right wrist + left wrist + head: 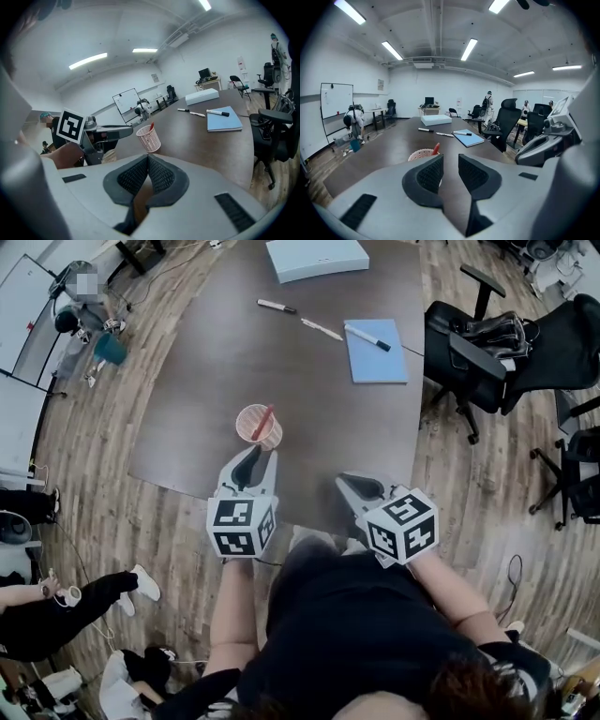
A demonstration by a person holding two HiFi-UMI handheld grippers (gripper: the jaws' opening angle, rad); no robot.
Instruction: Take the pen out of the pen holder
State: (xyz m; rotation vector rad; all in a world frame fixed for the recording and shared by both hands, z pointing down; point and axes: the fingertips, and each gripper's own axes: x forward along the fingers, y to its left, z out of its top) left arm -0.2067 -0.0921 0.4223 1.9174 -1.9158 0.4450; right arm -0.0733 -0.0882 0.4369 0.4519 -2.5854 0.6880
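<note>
A pink mesh pen holder point(259, 427) stands on the dark table point(187, 362) with a red pen point(265, 418) leaning inside it. My left gripper point(251, 463) sits just on the near side of the holder, apart from it. In the left gripper view the holder point(423, 154) and the red pen point(436, 148) show just beyond the left gripper point(450, 171), which is open with a narrow empty gap. My right gripper point(359, 487) hovers at the table's near edge, right of the holder. In its own view the right gripper point(148, 165) is shut on nothing, with the holder point(148, 138) ahead.
A blue notebook point(376, 352) carrying a marker point(367, 337) lies at the far right. Two loose pens point(277, 307) point(322, 329) and a pale blue box point(317, 257) lie farther back. Black office chairs point(487, 343) stand right of the table. People are on the floor at left.
</note>
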